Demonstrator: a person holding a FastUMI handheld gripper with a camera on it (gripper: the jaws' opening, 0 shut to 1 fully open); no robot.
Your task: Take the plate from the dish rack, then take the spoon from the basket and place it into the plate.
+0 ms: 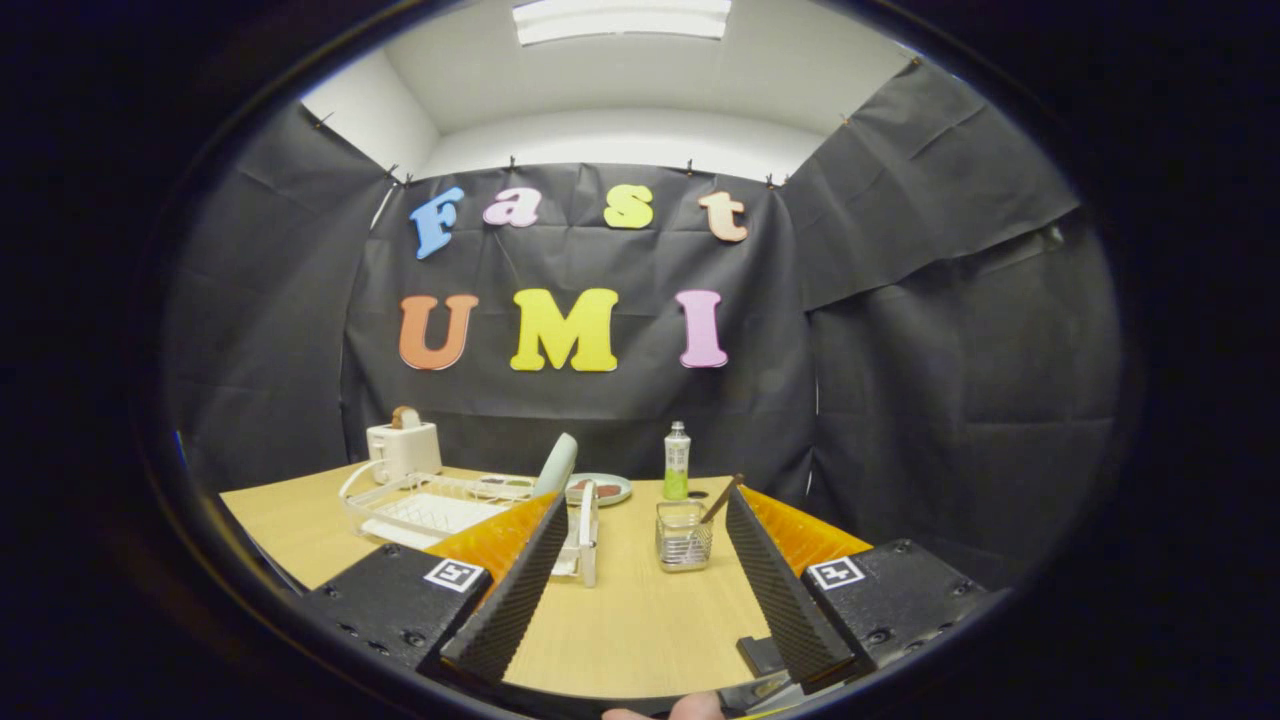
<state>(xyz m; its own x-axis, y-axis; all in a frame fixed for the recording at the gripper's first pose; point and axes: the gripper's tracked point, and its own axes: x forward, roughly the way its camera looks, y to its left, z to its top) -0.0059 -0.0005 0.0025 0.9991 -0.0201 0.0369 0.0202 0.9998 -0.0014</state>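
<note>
The tool [645, 505] hangs above the wooden surface [640, 620], fingers spread wide and pinching nothing; the pale plate [556, 466] stands upright in the white dish rack [430, 510] beyond the left finger; the spoon [722, 500] leans in the wire basket [684, 537] between the fingertips.

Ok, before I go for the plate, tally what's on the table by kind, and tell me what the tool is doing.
Toaster: 1
Dish rack: 1
Plates: 2, one upright in the rack, one flat beyond it
Bottle: 1
Basket: 1
Spoon in the basket: 1
Total: 7
Tool: open, holding nothing, well short of the rack.
</note>
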